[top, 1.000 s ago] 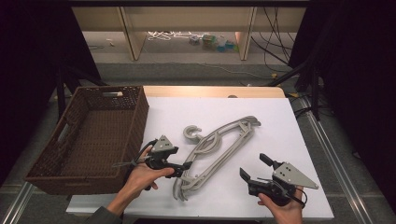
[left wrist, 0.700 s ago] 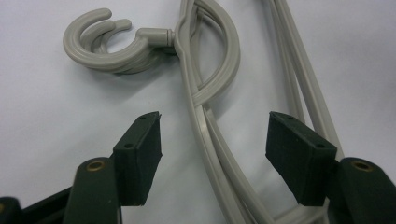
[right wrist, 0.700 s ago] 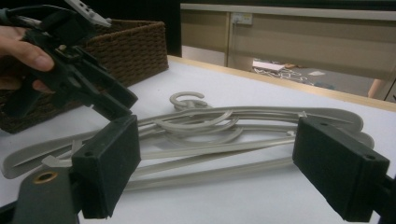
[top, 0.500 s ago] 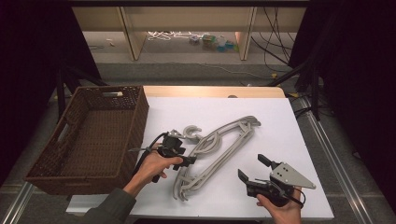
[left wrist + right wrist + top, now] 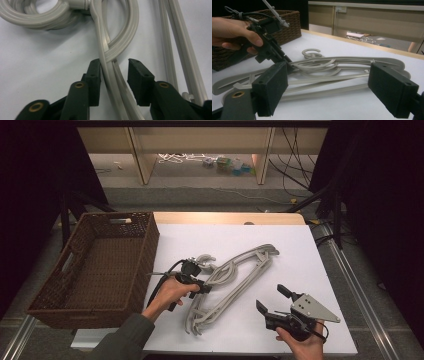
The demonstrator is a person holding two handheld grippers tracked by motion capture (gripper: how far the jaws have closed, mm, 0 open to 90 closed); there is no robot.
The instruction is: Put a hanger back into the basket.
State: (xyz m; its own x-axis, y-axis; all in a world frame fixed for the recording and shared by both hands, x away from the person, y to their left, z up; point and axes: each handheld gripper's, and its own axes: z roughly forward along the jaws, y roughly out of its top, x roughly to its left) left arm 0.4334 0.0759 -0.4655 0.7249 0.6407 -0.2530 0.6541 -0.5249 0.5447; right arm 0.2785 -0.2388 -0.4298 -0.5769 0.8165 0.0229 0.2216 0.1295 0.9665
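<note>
Since a moment ago the left gripper (image 5: 202,287) has slid in from the near left of the grey plastic hangers (image 5: 235,282) and dipped onto their neck, just below the hooks (image 5: 204,262). Its jaws have just been closing, and a thin arm of the topmost hanger now sits between them. In the left gripper view one pad (image 5: 95,75) touches that arm while the other stands a little off it, so the grip is not yet clamped; the jaws are only partly open. The right gripper (image 5: 272,300) has kept its place near the front right of the surface (image 5: 310,250). Its jaws stand wide apart and hold nothing; they point toward the pile, well short of it.

The hangers lie in a loose stack across the middle of the white surface, running from near front to far right, hooks toward the wicker basket (image 5: 95,265). The basket stands at the left edge, just beside the pile.
</note>
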